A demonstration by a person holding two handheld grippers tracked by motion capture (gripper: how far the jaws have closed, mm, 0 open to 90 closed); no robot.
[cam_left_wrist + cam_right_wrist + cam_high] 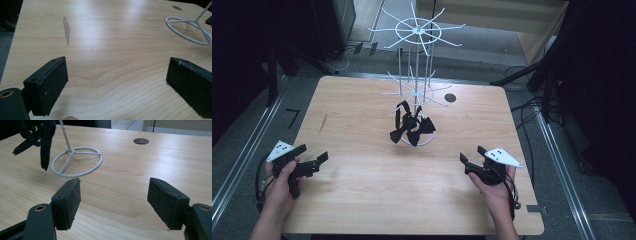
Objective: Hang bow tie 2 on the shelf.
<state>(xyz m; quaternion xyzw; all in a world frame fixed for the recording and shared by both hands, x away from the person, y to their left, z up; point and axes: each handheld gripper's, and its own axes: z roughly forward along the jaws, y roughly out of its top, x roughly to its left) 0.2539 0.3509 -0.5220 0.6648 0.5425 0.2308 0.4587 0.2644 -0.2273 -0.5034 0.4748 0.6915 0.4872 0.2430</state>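
A white wire display rack (416, 65) stands at the middle back of the wooden table (362, 200), on a ring base (77, 161) (190, 30). Black bow ties (412, 125) hang from its lower arms, and they show in the right gripper view (37, 135). My left gripper (314, 154) rests at the table's left front, open, with nothing between its pads (50, 86). My right gripper (472, 155) sits at the right front, open and empty too, its pads (71, 200) pointing toward the rack.
A round cable hole (450, 98) lies in the table behind the rack. A pale scuff mark (66, 28) marks the wood at the left. Dark stands and cables (532, 105) surround the table on the floor.
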